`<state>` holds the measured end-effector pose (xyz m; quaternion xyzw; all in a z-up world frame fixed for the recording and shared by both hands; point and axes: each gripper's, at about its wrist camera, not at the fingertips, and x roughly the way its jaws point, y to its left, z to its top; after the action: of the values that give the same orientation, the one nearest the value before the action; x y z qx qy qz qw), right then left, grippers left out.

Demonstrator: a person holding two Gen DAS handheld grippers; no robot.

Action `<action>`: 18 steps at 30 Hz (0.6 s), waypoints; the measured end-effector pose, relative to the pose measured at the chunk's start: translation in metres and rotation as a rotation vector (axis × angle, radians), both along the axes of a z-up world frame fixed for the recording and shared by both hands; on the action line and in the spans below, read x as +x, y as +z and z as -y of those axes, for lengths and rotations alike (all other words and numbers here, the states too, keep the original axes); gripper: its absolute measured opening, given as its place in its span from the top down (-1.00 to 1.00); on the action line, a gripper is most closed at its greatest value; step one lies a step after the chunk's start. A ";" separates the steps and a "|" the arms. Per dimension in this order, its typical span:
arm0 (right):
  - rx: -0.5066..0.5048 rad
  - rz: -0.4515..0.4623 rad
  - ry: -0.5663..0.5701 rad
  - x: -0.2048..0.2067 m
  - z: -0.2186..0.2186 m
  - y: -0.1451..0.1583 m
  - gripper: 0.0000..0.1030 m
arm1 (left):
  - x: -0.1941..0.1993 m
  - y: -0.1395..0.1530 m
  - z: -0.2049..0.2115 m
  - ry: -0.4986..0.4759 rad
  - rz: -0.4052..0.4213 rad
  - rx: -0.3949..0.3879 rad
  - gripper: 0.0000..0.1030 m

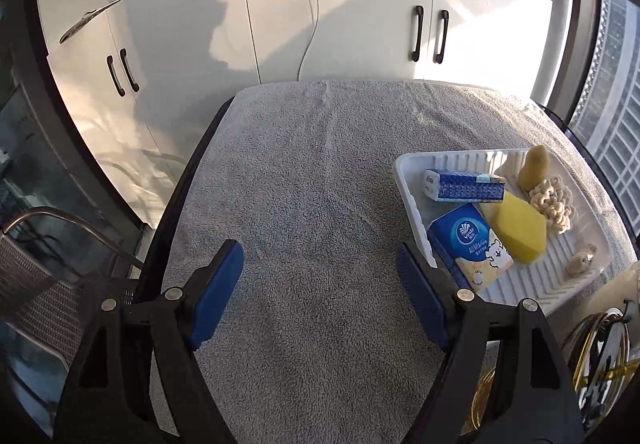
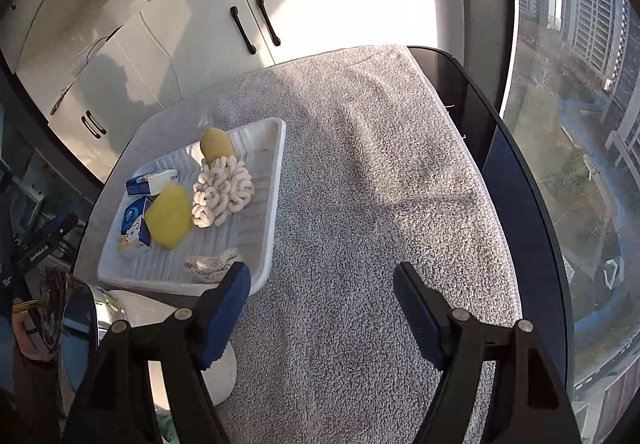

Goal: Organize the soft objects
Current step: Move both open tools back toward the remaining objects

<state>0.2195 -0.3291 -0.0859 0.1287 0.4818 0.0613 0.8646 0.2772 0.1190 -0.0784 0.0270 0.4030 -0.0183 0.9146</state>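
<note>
We held both grippers over the grey towel (image 1: 312, 180) that covered the bench, and neither carried anything: the left gripper (image 1: 320, 288) had its fingers spread wide over bare towel, and the right gripper (image 2: 322, 308) had its fingers just as wide, its left finger close to the near corner of the tray (image 2: 276, 180). All the soft things we could see lay inside that white tray. Against its far wall stood a yellow egg-shaped sponge (image 2: 216, 143), and just in front of it lay a cream looped scrubber (image 2: 222, 192). Beside the scrubber, toward the tray's left side, sat a flat yellow sponge (image 2: 169, 218), touching a blue tissue pack (image 1: 466, 240); a second tissue pack (image 1: 464, 186) lay behind that one. Near the tray's front wall lay a small pale crumpled cloth (image 2: 210, 264). The towel around the tray was bare in both views, so we judged the gathering to be at or near its end, with the hands drawn clear of the tray. If anything remained, it seemed to be tidying: the next move would call for lowering the right gripper over the cloth, closing gently so it bunches without slipping, and setting it beside the others without nudging the light tray.
</note>
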 end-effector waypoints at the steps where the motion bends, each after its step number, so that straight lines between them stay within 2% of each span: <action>1: -0.005 -0.001 -0.011 -0.006 0.004 -0.001 -0.48 | -0.005 -0.002 -0.005 0.012 -0.002 -0.003 -0.51; 5: -0.012 0.002 -0.044 -0.032 0.018 -0.003 -0.48 | -0.026 -0.013 -0.024 0.054 -0.018 -0.034 -0.51; 9: -0.031 -0.002 -0.066 -0.056 0.025 -0.006 -0.48 | -0.051 -0.023 -0.039 0.095 -0.017 -0.008 -0.51; 13: -0.061 -0.005 -0.080 -0.082 0.027 -0.007 -0.48 | -0.079 -0.034 -0.052 0.110 -0.034 -0.038 -0.51; 16: -0.086 0.006 -0.086 -0.103 0.025 -0.005 -0.48 | -0.100 -0.039 -0.056 0.126 -0.024 -0.010 -0.51; 18: -0.118 0.013 -0.084 -0.118 0.021 -0.004 -0.48 | -0.113 -0.043 -0.058 0.123 -0.035 -0.022 -0.51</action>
<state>0.1018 -0.3503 -0.0899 0.0972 0.4730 -0.0025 0.8757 0.1638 0.1771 -0.1216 -0.0081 0.4194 0.0333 0.9071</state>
